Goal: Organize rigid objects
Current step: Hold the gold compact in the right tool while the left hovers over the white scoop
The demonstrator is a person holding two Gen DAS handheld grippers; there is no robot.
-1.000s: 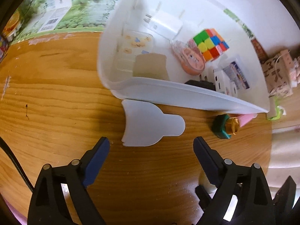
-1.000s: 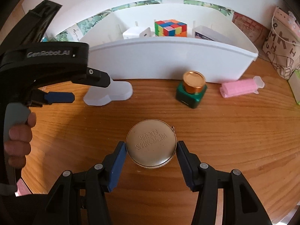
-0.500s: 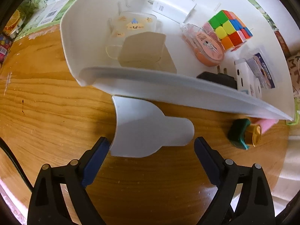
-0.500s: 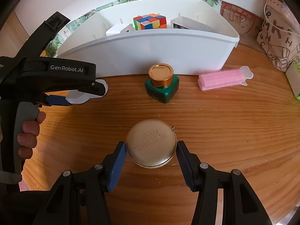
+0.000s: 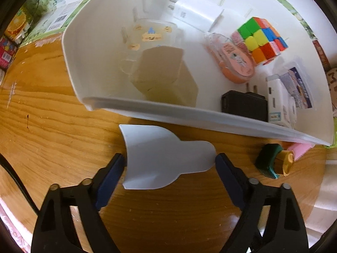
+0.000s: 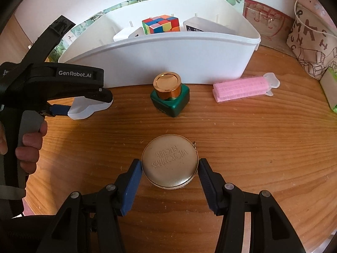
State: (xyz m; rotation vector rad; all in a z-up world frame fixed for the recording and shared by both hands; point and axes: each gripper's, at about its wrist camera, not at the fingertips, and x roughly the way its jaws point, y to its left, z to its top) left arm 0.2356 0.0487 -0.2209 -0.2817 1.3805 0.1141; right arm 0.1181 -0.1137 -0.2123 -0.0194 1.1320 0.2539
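Observation:
A flat white scoop point(image 5: 166, 162) lies on the wooden table just in front of the white bin point(image 5: 189, 113). My left gripper point(image 5: 170, 160) points down over the scoop. Its jaws are closing, and the blue pads point(image 5: 113, 172) meet the scoop's two ends. The right wrist view shows that gripper at the left, with a pad against the scoop point(image 6: 84, 109). My right gripper point(image 6: 170, 163) is shut on a round gold tin point(image 6: 170, 160) with embossed lettering, a pad on each side.
The bin point(image 6: 168, 59) holds a colour cube point(image 5: 261, 40), a white charger point(image 5: 195, 10), a black charger point(image 5: 244, 105), a pink tape dispenser point(image 5: 233, 61) and beige blocks point(image 5: 164, 73). A green bottle with a gold cap point(image 6: 169, 97) and a pink strip point(image 6: 242, 89) lie before it. Printed bags stand at the right.
My left gripper has come forward and down over the scoop, and its jaws have narrowed onto its ends. The right gripper has slid right with the tin still between its pads.

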